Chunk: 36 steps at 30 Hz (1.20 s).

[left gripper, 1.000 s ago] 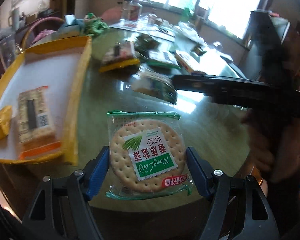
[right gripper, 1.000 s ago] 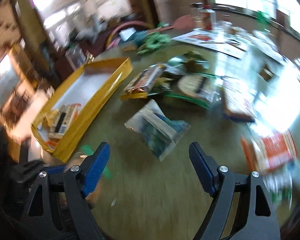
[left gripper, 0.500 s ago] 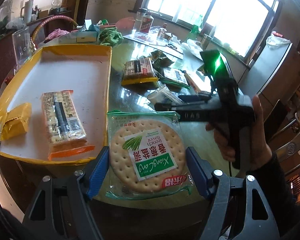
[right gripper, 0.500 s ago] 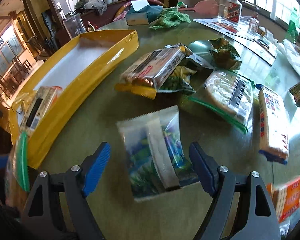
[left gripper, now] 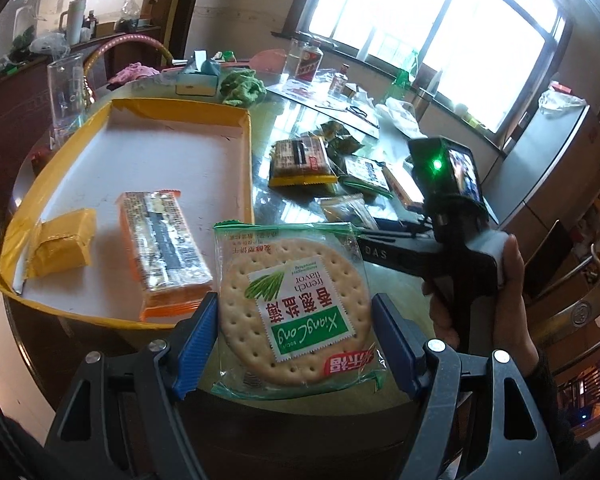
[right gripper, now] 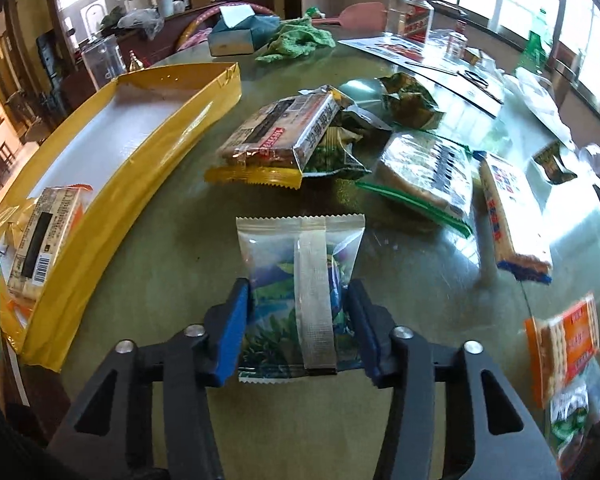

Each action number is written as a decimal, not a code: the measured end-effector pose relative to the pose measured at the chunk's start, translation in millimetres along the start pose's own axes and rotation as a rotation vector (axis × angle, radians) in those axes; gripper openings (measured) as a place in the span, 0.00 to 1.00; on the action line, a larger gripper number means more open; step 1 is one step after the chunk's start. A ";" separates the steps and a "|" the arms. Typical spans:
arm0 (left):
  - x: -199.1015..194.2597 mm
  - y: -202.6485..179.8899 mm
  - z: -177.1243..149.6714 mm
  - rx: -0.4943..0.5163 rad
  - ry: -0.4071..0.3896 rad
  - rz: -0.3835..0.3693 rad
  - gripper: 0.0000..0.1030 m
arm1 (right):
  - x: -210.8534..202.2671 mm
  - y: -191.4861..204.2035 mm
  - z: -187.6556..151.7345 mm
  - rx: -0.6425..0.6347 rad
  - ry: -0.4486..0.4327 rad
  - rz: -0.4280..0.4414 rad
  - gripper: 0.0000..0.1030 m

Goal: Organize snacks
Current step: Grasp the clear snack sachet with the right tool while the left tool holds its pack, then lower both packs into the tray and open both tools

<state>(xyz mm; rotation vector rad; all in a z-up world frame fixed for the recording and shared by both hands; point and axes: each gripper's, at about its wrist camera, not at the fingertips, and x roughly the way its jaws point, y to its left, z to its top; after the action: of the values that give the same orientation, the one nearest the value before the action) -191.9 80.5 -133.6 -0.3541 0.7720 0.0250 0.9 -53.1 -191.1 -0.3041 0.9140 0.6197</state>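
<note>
My left gripper (left gripper: 296, 344) is shut on a round cracker pack with a green label (left gripper: 294, 308) and holds it just right of the yellow tray (left gripper: 246, 168). The tray holds an orange-edged biscuit pack (left gripper: 162, 248) and a small yellow pack (left gripper: 64, 242). My right gripper (right gripper: 298, 328) has closed its blue pads on a clear snack bag with green and blue print (right gripper: 298, 284) lying on the green table. The tray also shows in the right wrist view (right gripper: 140, 152), at the left.
Several loose snack packs lie beyond the bag: a brown pack with a yellow edge (right gripper: 276, 136), a green-edged cracker pack (right gripper: 430, 176), a long blue-ended pack (right gripper: 508, 216), an orange pack (right gripper: 568, 344). Bottles, a tissue box and a green cloth (right gripper: 296, 42) stand at the back.
My right gripper moved onto the clear snack bag and closed on it. My left gripper, still holding the cracker pack, has risen and drawn back a little.
</note>
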 end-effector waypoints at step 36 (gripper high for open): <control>-69.0 85.9 58.4 -0.150 -0.187 0.179 0.73 | -111.4 99.3 22.3 0.016 -0.198 0.218 0.42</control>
<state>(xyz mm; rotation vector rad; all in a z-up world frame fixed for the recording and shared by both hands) -214.8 187.4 -73.8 -0.4176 0.6161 0.2819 -96.7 -4.9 -86.5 -0.1257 0.7657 0.8282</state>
